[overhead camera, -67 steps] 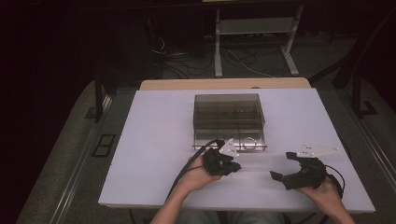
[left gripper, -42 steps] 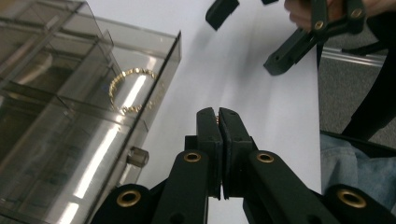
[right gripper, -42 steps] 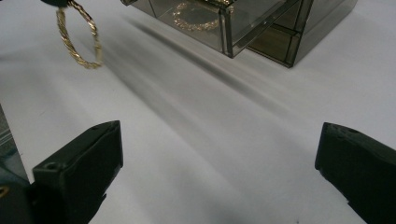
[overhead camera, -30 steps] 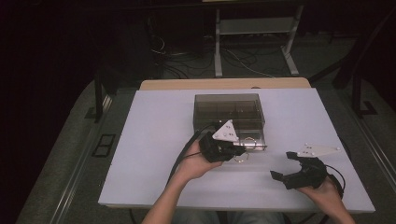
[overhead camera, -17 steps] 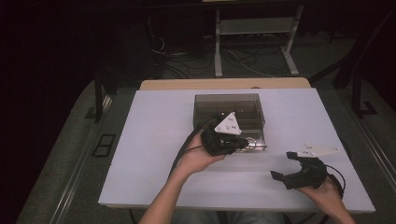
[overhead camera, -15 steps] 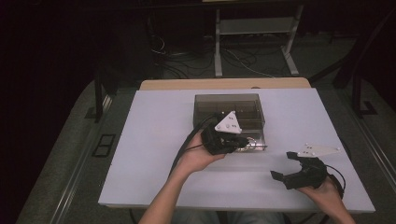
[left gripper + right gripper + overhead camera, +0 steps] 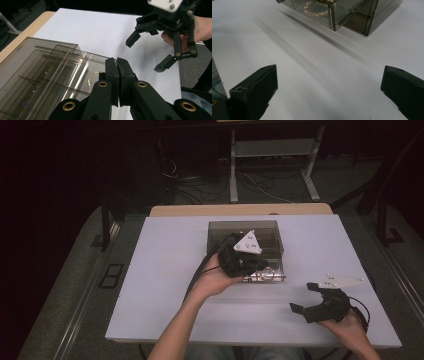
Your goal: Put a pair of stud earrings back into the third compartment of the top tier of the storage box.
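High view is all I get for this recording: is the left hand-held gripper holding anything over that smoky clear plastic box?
Observer: No. The left gripper view shows the left hand-held gripper with its jaws shut together and nothing visible between them.
Operator: What is in the pulled-out drawer?
Observer: A thin gold chain bracelet lies on the floor of the smoky clear plastic drawer.
Operator: And the right hand-held gripper?
Observer: The right gripper view shows the right hand-held gripper with its jaws wide apart over the bare white table, short of the drawer.
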Tool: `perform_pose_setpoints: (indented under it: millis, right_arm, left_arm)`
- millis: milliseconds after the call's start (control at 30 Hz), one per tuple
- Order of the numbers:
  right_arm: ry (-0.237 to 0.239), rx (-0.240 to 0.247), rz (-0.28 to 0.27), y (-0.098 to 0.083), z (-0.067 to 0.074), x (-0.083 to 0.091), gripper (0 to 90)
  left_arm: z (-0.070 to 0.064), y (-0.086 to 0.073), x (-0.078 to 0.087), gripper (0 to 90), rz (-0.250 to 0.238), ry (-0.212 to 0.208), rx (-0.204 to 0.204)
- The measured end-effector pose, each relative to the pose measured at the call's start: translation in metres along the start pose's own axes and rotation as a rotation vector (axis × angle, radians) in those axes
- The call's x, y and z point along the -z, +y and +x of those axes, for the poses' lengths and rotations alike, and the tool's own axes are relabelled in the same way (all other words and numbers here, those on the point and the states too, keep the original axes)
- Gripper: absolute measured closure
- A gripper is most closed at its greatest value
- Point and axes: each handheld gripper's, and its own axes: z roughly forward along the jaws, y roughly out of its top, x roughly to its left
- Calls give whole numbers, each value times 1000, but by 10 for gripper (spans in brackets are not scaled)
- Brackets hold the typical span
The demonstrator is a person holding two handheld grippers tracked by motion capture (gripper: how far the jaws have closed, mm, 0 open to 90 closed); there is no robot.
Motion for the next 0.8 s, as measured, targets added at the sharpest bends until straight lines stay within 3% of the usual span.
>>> perform_pose_setpoints:
  millis: [133, 467, 800]
  right_arm:
    - [0, -2, 2, 0, -1, 1, 3]
    - [4, -5, 3, 0, 0, 1, 3]
    - [6, 0, 4, 0, -1, 0, 3]
  left_arm:
    - [4, 2, -4, 874, 0, 4, 7]
    - [11, 8, -16, 874, 22, 6, -17]
    - [18, 4, -32, 874, 44, 2, -15]
